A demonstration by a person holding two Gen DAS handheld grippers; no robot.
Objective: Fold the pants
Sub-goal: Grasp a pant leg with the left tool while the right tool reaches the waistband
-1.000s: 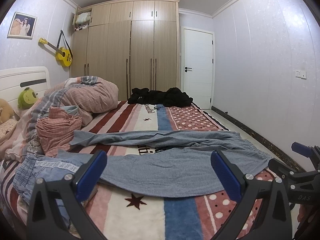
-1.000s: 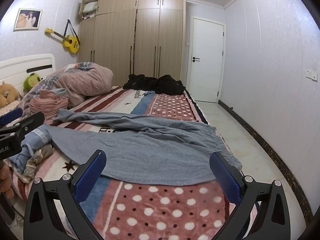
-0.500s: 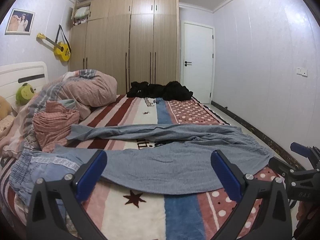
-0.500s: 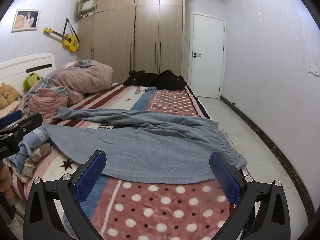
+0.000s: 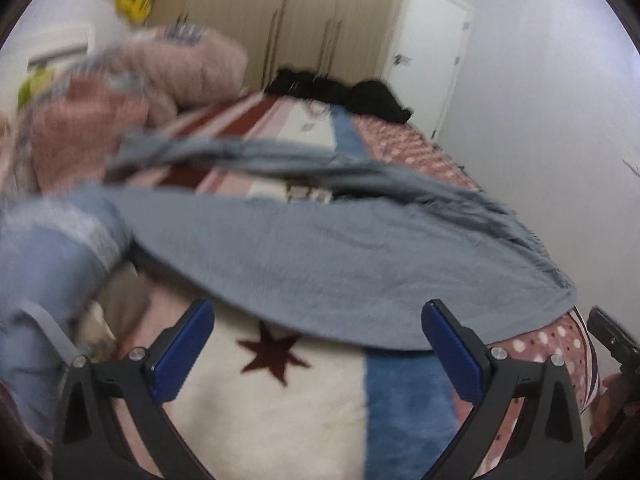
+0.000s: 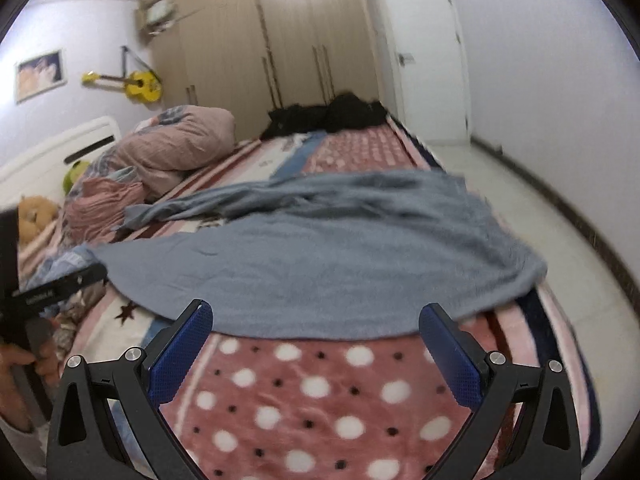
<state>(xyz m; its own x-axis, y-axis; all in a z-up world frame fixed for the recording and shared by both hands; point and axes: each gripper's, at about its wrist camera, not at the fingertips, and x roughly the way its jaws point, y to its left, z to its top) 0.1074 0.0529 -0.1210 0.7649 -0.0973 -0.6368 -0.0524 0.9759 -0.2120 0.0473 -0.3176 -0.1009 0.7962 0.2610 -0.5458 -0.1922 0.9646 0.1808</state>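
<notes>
Grey-blue pants [image 5: 320, 256] lie spread across the patterned bed blanket [image 5: 280, 412], waistband at the right edge, legs running left. They also show in the right wrist view [image 6: 320, 264]. My left gripper [image 5: 318, 350] is open and empty, just short of the pants' near edge over a red star. My right gripper [image 6: 316, 350] is open and empty, over the polka-dot part of the blanket [image 6: 320, 400], near the pants' edge by the waist. Both views are motion-blurred.
A pile of light blue and pink clothes [image 5: 52, 248] lies at the left. A rolled pink quilt [image 6: 180, 144] and black clothes [image 6: 328, 116] lie farther back. The bed's right edge drops to the tiled floor [image 6: 540, 240]. Wardrobe and door stand behind.
Both grippers have dropped and tilted down toward the bed and moved closer to the pants' near edge. The pants have not moved. Both stay open.
</notes>
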